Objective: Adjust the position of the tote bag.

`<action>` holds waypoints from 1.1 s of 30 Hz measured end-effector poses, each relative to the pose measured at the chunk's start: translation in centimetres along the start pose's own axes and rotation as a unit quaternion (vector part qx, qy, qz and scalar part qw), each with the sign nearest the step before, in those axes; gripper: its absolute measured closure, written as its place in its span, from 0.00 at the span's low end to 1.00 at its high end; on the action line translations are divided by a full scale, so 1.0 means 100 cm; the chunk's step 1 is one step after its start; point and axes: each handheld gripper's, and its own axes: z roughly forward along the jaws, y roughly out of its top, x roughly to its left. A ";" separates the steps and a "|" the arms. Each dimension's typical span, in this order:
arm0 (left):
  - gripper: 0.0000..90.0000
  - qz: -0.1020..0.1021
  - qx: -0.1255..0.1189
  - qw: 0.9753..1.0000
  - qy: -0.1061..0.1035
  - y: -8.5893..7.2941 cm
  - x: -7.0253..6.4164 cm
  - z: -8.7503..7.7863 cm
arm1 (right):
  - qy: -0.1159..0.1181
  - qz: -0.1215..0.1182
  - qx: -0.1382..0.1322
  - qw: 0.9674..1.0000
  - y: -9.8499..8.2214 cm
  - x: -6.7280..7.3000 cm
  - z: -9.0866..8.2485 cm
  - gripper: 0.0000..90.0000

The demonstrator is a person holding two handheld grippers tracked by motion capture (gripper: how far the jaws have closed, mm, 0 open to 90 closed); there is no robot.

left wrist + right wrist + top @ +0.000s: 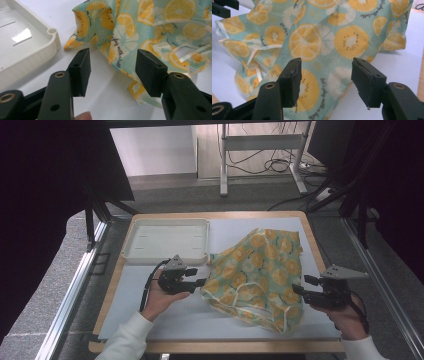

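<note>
Both grippers flank the fruit-print cloth (257,270)
Your left gripper (200,282) and right gripper (296,289) stand apart, gripping nothing

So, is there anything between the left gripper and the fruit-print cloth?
Nothing visible. The left gripper has open fingers aimed at the fruit-print cloth, with bare mat between. The white tray sits off to the side, clear of the path.
</note>
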 end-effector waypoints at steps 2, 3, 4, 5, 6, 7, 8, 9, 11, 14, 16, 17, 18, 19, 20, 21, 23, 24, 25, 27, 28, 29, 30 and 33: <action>0.50 0.000 -0.002 1.000 0.000 0.000 -0.002 -0.003 | 0.002 -0.001 0.001 1.000 -0.003 0.004 -0.001 0.45; 0.49 0.000 -0.002 1.000 -0.001 0.000 -0.003 -0.004 | 0.004 -0.003 0.003 1.000 -0.003 0.006 -0.002 0.44; 0.49 0.000 -0.003 1.000 -0.004 0.000 -0.004 -0.005 | 0.005 -0.005 0.004 1.000 -0.004 0.008 -0.002 0.43; 0.48 0.001 -0.003 1.000 -0.006 0.000 -0.006 -0.006 | 0.005 -0.007 0.005 1.000 -0.005 0.010 -0.003 0.43; 0.47 0.002 -0.003 1.000 -0.010 0.000 -0.007 -0.006 | 0.006 -0.011 0.006 1.000 -0.005 0.012 -0.003 0.42; 0.47 0.003 -0.002 1.000 -0.013 0.000 -0.009 -0.007 | 0.008 -0.013 0.008 1.000 -0.004 0.015 -0.003 0.41; 0.46 0.003 -0.002 1.000 -0.016 0.001 -0.011 -0.006 | 0.010 -0.015 0.008 1.000 -0.004 0.017 -0.002 0.40; 0.45 0.003 -0.002 1.000 -0.016 0.001 -0.011 -0.006 | 0.010 -0.015 0.008 1.000 -0.004 0.017 -0.002 0.40; 0.43 0.005 0.001 1.000 -0.025 0.001 -0.015 -0.005 | 0.013 -0.021 0.017 1.000 -0.003 0.023 0.002 0.35; 0.40 0.008 0.007 0.999 -0.035 0.002 -0.022 -0.001 | 0.010 -0.026 0.029 0.999 -0.004 0.030 0.009 0.29; 0.39 0.009 0.010 0.999 -0.038 0.002 -0.023 0.001 | 0.010 -0.028 0.038 0.999 -0.005 0.033 0.013 0.27; 0.38 0.011 0.016 0.999 -0.041 0.001 -0.025 0.004 | 0.011 -0.030 0.042 0.999 -0.005 0.034 0.014 0.26; 0.38 0.010 0.020 0.999 -0.043 0.000 -0.025 0.006 | 0.014 -0.029 0.044 0.999 -0.006 0.035 0.015 0.26; 0.38 0.010 0.020 0.999 -0.043 0.000 -0.025 0.006 | 0.015 -0.031 0.045 0.998 -0.007 0.035 0.016 0.26; 0.38 0.012 0.024 0.999 -0.043 -0.001 -0.025 0.008 | 0.017 -0.030 0.047 0.998 -0.008 0.035 0.016 0.26; 0.38 0.012 0.026 0.999 -0.042 -0.001 -0.025 0.009 | 0.016 -0.030 0.048 0.998 -0.008 0.035 0.016 0.26; 0.38 0.010 0.029 0.999 -0.043 -0.002 -0.025 0.011 | 0.018 -0.029 0.049 0.998 -0.010 0.035 0.017 0.26; 0.38 0.010 0.029 0.999 -0.043 -0.002 -0.025 0.011 | 0.019 -0.029 0.049 0.998 -0.011 0.035 0.016 0.26; 0.38 0.009 0.034 0.999 -0.041 -0.003 -0.025 0.013 | 0.020 -0.030 0.049 0.998 -0.012 0.035 0.016 0.26; 0.38 0.010 0.036 0.999 -0.040 -0.004 -0.025 0.015 | 0.022 -0.030 0.051 0.998 -0.013 0.036 0.016 0.26; 0.38 0.009 0.038 0.999 -0.038 -0.004 -0.026 0.016 | 0.023 -0.030 0.051 0.998 -0.014 0.037 0.016 0.26; 0.39 0.011 0.039 0.998 -0.037 -0.005 -0.026 0.017 | 0.024 -0.031 0.051 0.998 -0.014 0.037 0.015 0.26; 0.39 0.012 0.041 0.998 -0.036 -0.005 -0.026 0.017 | 0.024 -0.032 0.051 0.998 -0.015 0.038 0.014 0.26; 0.40 0.013 0.040 0.998 -0.035 -0.006 -0.027 0.017 | 0.026 -0.035 0.047 0.998 -0.016 0.041 0.010 0.26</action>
